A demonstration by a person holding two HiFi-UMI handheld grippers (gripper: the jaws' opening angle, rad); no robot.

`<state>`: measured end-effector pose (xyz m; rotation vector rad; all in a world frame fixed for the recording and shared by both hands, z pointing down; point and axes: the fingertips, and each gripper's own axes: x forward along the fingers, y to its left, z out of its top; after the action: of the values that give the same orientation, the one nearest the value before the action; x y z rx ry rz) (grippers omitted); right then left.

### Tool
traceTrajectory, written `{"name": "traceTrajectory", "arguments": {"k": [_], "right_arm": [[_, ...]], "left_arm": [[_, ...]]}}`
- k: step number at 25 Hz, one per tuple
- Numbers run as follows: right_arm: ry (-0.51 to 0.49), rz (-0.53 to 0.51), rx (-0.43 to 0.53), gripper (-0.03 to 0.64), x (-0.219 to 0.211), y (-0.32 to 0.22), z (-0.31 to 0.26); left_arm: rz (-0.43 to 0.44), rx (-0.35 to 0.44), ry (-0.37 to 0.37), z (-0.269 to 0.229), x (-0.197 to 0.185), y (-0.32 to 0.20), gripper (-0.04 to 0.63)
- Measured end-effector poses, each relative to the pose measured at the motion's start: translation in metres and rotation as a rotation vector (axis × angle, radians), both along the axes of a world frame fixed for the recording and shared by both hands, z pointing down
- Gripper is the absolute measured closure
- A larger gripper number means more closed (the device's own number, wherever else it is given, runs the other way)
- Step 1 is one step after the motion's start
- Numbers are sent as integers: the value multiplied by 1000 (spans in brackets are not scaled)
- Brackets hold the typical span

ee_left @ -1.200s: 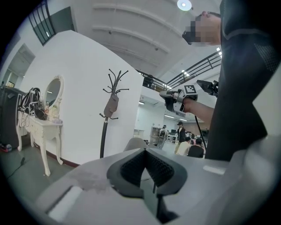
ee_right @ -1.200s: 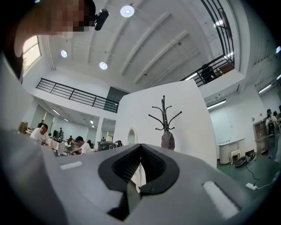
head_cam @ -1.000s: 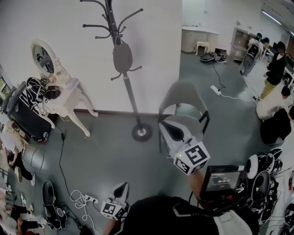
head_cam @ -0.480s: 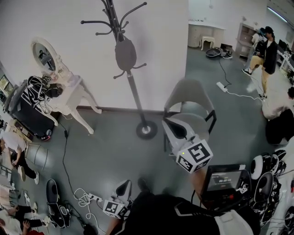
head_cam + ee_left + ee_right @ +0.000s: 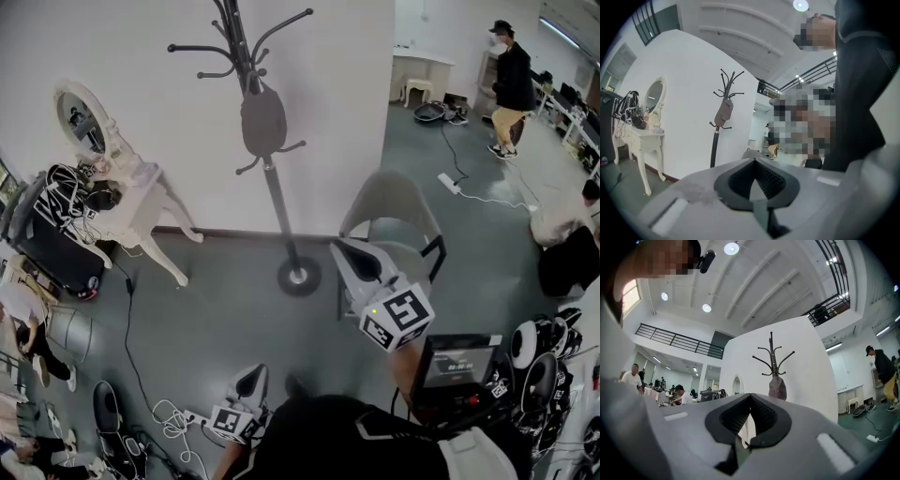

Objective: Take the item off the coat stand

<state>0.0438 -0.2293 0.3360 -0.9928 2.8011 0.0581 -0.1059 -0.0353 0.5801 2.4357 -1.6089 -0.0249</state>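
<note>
Dark coat stand [image 5: 279, 211] upright on the grey floor [image 5: 206, 319], round base close to the white wall [image 5: 169, 112]. The item [image 5: 263, 120], a grey-brown pouch, hangs against the pole below the upper hooks and just above the short lower hooks, clear of the floor. Left gripper [image 5: 250, 380] low in the head view, close to the person's body and well short of the stand. In the left gripper view its fingers [image 5: 738, 176] are pressed together at the tips with nothing between them, and stand and pouch show far beyond. Right gripper [image 5: 345, 255] is held higher and further forward, over the seat of a grey chair [image 5: 394, 202] to the right of the stand's base, also apart from the stand. In the right gripper view its fingers [image 5: 733, 416] are pressed together too and carry nothing, with the pouch beyond, a little right of the tips. White worktop [image 5: 131, 187] with an oval mirror [image 5: 80, 117] stands left of the stand against the same wall, cluttered with dark items too small to tell. Cables [image 5: 164, 417] lie on the floor at lower left. A small screen [image 5: 459, 364] sits at lower right. A person [image 5: 511, 84] in dark top and tan trousers stands in the far right background.
</note>
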Motion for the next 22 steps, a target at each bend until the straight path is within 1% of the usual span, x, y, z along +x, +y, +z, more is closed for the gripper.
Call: {"name": "traceTrajectory", "arguments": {"k": [5, 8, 11, 16, 17, 18, 19, 22], "right_arm": [[6, 20, 6, 607, -26, -20, -3], [8, 37, 13, 607, -43, -30, -4], [12, 68, 20, 607, -56, -41, -7], [8, 119, 24, 603, -73, -61, -8], [13, 119, 25, 594, -78, -63, -9], [19, 117, 28, 550, -84, -65, -10], [24, 117, 32, 535, -89, -67, -11], [22, 132, 37, 535, -102, -74, -15]], "left_arm": [[2, 0, 4, 2, -32, -17, 578], [18, 7, -4, 8, -52, -26, 578], [23, -7, 22, 5, -64, -37, 578], [39, 2, 41, 4, -87, -53, 578], [38, 2, 45, 4, -93, -54, 578], [36, 2, 49, 4, -100, -55, 578], [37, 3, 50, 3, -106, -57, 578], [68, 19, 16, 11, -124, -59, 578]]}}
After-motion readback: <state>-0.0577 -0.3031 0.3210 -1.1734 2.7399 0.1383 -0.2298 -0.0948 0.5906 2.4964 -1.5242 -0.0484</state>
